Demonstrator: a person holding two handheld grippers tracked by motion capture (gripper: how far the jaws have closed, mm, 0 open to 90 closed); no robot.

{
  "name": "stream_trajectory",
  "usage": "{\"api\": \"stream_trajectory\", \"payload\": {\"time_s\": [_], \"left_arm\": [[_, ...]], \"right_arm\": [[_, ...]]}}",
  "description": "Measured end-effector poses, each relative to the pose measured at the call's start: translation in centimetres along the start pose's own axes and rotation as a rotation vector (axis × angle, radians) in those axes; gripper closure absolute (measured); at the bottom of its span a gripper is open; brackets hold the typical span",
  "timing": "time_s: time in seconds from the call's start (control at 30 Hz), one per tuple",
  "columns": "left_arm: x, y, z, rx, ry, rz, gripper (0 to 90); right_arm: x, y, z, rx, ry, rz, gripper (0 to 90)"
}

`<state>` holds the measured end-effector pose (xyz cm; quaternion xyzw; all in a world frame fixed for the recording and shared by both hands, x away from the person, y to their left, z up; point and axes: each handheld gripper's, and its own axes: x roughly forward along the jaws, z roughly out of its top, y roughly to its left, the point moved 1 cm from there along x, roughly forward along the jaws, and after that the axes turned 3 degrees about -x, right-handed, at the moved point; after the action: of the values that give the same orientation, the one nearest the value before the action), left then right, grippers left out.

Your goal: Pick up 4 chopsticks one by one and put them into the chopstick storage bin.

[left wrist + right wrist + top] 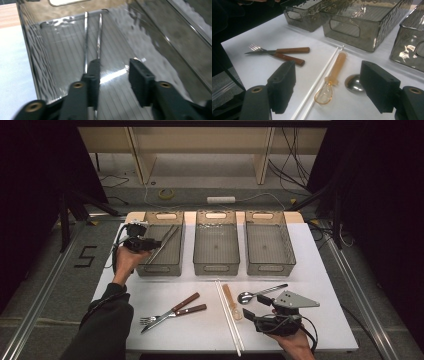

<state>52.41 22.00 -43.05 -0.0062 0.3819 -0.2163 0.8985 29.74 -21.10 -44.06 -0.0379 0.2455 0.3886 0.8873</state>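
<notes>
My left gripper (154,243) hangs over the left smoky bin (159,269). In the left gripper view its jaws (113,68) stand apart with nothing pressed between the pads. A pair of metal chopsticks (166,240) lies on the bin's ribbed floor (62,50), running under the left jaw; the chopsticks (86,37) point at the far wall. My right gripper (255,306) is open low over the table's front right. Between its jaws (328,68) I see an amber plastic spoon (335,68) and the bowl of a metal spoon (352,83) on the white table.
Two white chopsticks (227,315) lie beside the amber spoon (231,301), and the metal spoon (260,293) lies to their right. A wooden-handled fork and knife (175,311) lie crossed at front left. The middle bin (216,268) and right bin (270,268) stand behind.
</notes>
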Motion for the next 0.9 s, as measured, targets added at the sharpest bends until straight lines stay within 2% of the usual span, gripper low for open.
{"api": "stream_trajectory", "payload": {"time_s": [0.07,0.13,0.17,0.33,0.37,0.4,0.43,0.57,0.63,0.7,0.77,0.83,0.9], "left_arm": [[-1.0,-0.4,-0.2,-0.025,-0.03,-0.028,51.6],[-2.0,-0.9,-0.4,-0.044,-0.055,-0.077,48.1],[-2.6,-1.3,-0.6,-0.044,-0.075,-0.093,46.3],[-4.4,-3.2,-2.0,0.002,-0.102,-0.135,40.3],[-4.6,-3.5,-2.2,0.014,-0.101,-0.128,39.3],[-4.8,-3.8,-2.6,0.018,-0.128,-0.115,37.1],[-5.1,-4.2,-3.0,0.018,-0.156,-0.119,36.0],[-5.3,-5.5,-4.2,0.029,-0.152,-0.148,33.9],[-5.5,-6.3,-4.7,0.053,-0.16,-0.15,32.5],[-5.8,-6.9,-5.3,0.063,-0.169,-0.153,31.3],[-6.2,-7.3,-5.7,0.05,-0.2,-0.16,30.0],[-6.7,-7.8,-6.2,0.023,-0.22,-0.188,29.7],[-7.1,-8.1,-6.6,0.032,-0.224,-0.195,28.9]], "right_arm": [[0.0,0.1,0.0,-0.001,0.0,0.0,30.4],[0.1,0.2,-0.1,-0.002,0.004,-0.004,30.4],[0.1,0.2,-0.1,-0.003,0.006,-0.006,30.4],[0.1,1.0,-0.3,-0.019,0.017,-0.01,32.0],[0.2,1.2,-0.4,-0.027,0.026,-0.007,33.3],[0.3,1.4,-0.4,-0.034,0.031,-0.006,34.2],[0.3,1.5,-0.4,-0.043,0.036,-0.004,35.3],[0.6,2.0,-0.5,-0.074,0.072,-0.001,39.3],[0.8,2.3,-0.6,-0.094,0.095,-0.008,40.6],[1.0,2.4,-0.7,-0.093,0.118,-0.007,41.1],[1.1,2.5,-0.9,-0.088,0.141,-0.008,41.1],[1.2,2.8,-1.1,-0.086,0.156,-0.022,41.1],[1.2,3.1,-1.3,-0.069,0.159,-0.037,41.7]]}}
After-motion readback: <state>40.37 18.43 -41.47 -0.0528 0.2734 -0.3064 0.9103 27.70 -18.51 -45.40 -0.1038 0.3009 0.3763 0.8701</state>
